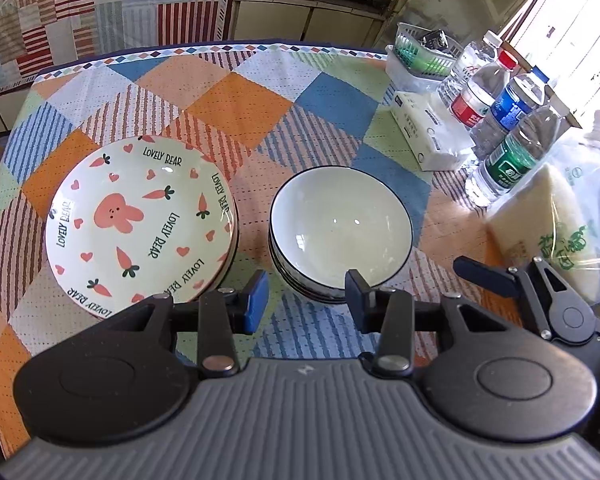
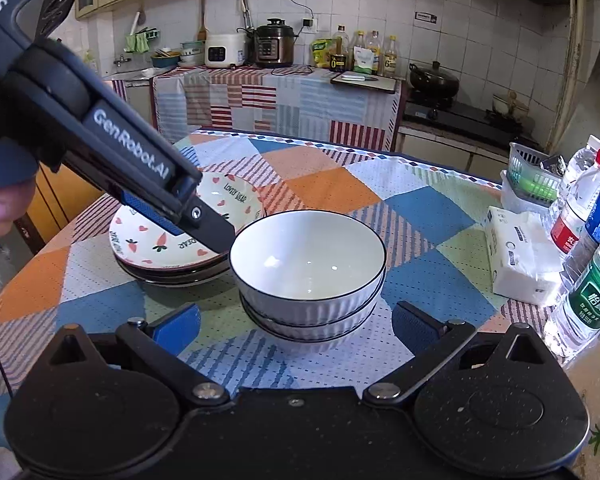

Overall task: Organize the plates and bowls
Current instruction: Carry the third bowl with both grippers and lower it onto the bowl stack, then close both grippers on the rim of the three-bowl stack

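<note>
A kitchen table under a patchwork tablecloth (image 1: 236, 92) carries a stack of rabbit-print plates (image 1: 140, 220) on the left and, just beside it, a stack of white dark-rimmed bowls (image 2: 308, 264). The left gripper (image 1: 306, 300) hangs above the gap between the stacks, jaws partly apart and holding nothing. The right gripper (image 2: 300, 324) sits before the bowls, jaws spread wide and empty. Water bottles (image 1: 500, 120) and a tissue pack (image 1: 428, 136) stand on the right.
</note>
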Motion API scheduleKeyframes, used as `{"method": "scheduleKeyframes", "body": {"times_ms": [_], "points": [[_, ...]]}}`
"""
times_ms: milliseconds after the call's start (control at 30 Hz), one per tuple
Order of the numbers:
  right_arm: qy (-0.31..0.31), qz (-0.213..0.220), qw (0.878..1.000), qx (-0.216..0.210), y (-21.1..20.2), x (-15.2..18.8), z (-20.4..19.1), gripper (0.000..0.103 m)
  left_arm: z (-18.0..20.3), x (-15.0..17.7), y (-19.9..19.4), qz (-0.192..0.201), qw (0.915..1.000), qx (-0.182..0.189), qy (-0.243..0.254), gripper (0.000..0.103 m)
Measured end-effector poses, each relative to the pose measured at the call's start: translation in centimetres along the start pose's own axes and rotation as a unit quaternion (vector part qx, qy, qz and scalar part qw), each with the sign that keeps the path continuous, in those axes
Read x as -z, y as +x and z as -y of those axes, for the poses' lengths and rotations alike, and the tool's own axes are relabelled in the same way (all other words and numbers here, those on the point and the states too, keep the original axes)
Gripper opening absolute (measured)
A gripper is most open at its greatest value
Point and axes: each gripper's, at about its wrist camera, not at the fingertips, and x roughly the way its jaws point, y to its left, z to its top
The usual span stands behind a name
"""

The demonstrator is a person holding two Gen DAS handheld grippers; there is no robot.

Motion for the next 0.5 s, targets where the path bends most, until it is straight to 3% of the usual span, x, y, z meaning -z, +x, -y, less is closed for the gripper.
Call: {"method": "scheduleKeyframes", "body": {"times_ms": [133, 267, 500], "points": [[0.002, -0.007, 1.000, -0.007, 0.2, 0.6, -0.1, 0.103, -0.1, 0.8, -0.2, -0.001, 1.0000, 0.003, 0.000, 0.041], [0.001, -0.016, 1.000, -0.017, 1.3, 1.1, 0.1, 0.103, -0.8, 1.7, 0.0, 0.017, 0.9992, 0.031, -0.016, 0.043], [0.002, -0.040, 0.999, -0.022, 4.7, 2.9, 1.3, 0.103, -2.5, 2.4, 1.0, 0.033, 0.9951, 0.060, -0.072, 0.049]]}}
